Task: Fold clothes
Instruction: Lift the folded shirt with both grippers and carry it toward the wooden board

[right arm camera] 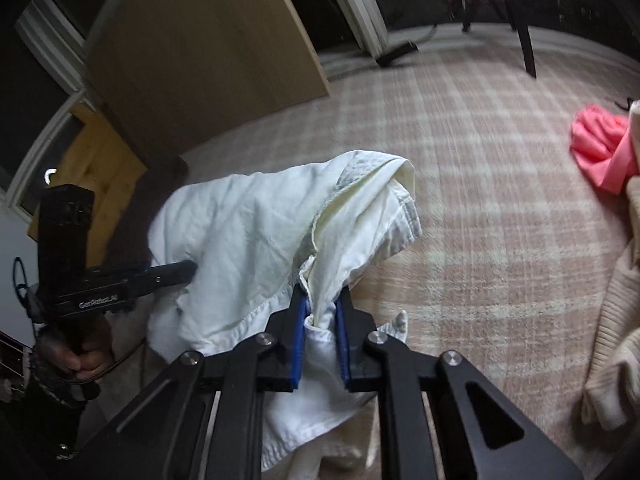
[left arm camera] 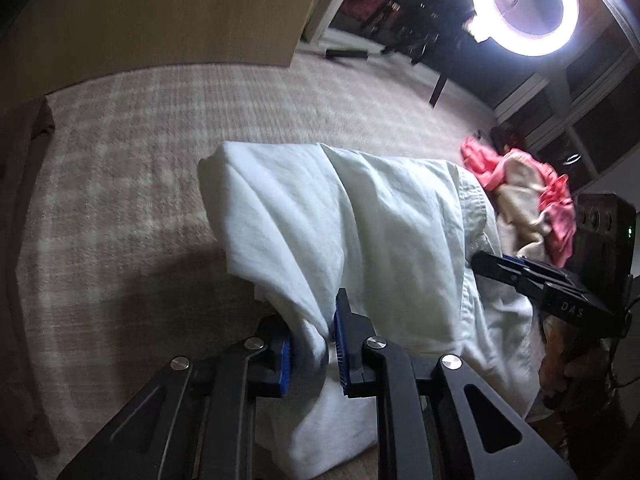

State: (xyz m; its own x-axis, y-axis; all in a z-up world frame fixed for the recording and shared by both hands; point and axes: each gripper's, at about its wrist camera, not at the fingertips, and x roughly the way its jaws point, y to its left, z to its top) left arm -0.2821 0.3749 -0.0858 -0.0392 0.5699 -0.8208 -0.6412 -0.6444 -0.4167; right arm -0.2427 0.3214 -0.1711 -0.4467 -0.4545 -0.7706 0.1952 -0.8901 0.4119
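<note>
**Holding one pale garment between two grippers, above the carpet**

Lifting is the step in hand, as far as can be judged.

Item 1: crumpled white woven cotton garment [left arm camera: 360, 216], with a stitched band or cuff showing at one side. It hangs in the air between the two tools, clear of the floor along most of its length, draped over itself in loose folds. Held at two points, probably so that it can be spread or doubled over; no neat fold is visible yet, so the task seems at an early stage for this piece.

Item 2: left gripper [left arm camera: 314, 346], black frame with blue ribbed pads. Its jaws are clamped on a bunched edge of the white garment, the cloth pinched tight between the pads.

Item 3: right gripper [right arm camera: 322, 334], same build. Its jaws are likewise closed on a gathered seam of the garment, near the stitched band. In the left view it reaches in from the right, touching the cloth.

Item 4: beige-and-cream plaid carpet [left arm camera: 140, 168], the likely laying surface beneath the garment.

Item 5: heap of coral-pink cloth [left arm camera: 520, 184] mixed with a cream ribbed knit [right arm camera: 616, 280], lying well apart to the right, apparently waiting their turn.

Item 6: lit white ring lamp [left arm camera: 524, 8], on a stand beyond.

Risk, judged: bunched grips may leave the fold uneven.
</note>
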